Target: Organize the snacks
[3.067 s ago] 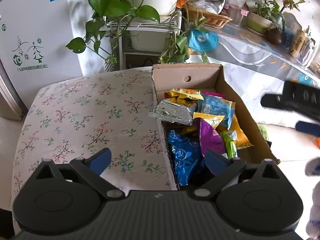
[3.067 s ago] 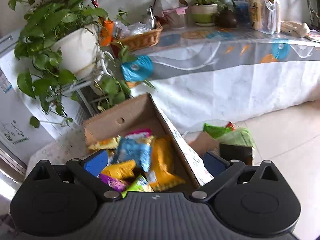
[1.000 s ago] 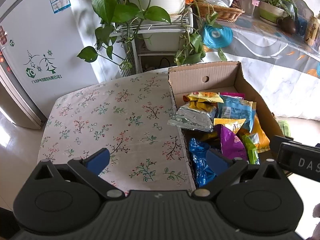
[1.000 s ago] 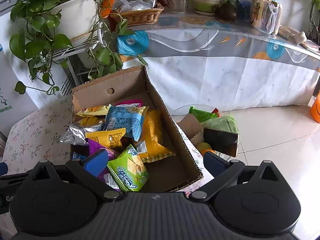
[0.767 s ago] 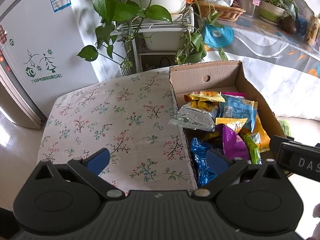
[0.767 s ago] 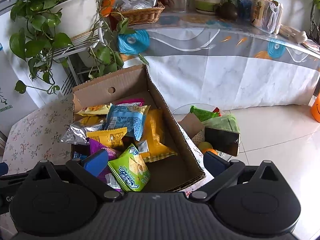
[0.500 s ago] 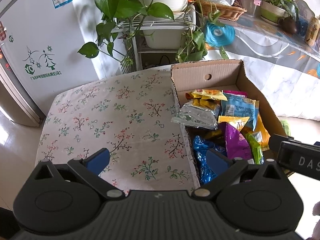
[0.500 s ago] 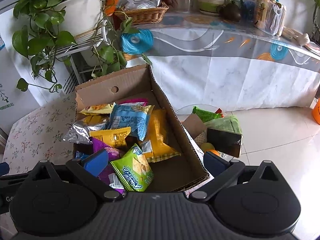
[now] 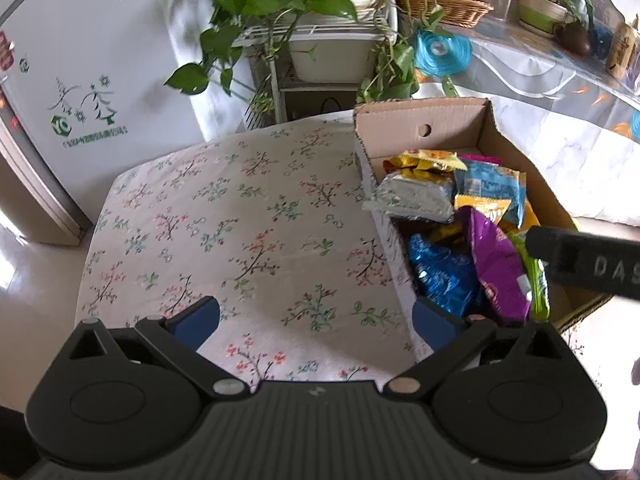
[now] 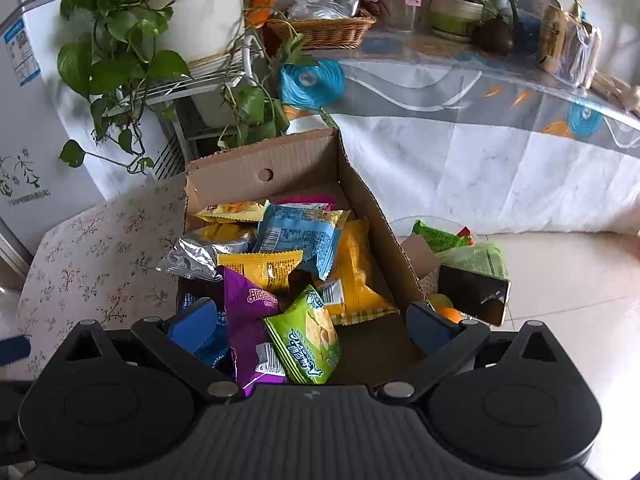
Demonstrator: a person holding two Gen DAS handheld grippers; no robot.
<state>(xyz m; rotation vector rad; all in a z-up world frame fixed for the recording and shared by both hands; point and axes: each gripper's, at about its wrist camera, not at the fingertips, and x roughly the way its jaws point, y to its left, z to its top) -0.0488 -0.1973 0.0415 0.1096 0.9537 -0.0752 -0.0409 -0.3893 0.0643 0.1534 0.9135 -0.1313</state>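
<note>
Many snacks [image 10: 276, 264] beneath right gripper [image 10: 310, 326]

A home living area, white fridge [image 9: 80, 92], potted pothos [image 10: 120, 40] on wire rack, floral-clothed surface [image 9: 240, 220], wicker basket [image 10: 324, 32], tiled floor [image 10: 560, 300]

potted plant [image 10: 160, 40] | wicker basket [image 10: 324, 32] | fridge [image 9: 80, 80] | phone [image 10: 474, 294]

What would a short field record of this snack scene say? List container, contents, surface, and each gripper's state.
container: open cardboard box on the table's right side
contents: loose snack packets, among them a green packet, a purple packet, a silver packet
surface: floral tablecloth, no packets on it
left gripper: open, holding nothing, over the cloth
right gripper: open, holding nothing, over the box
</note>
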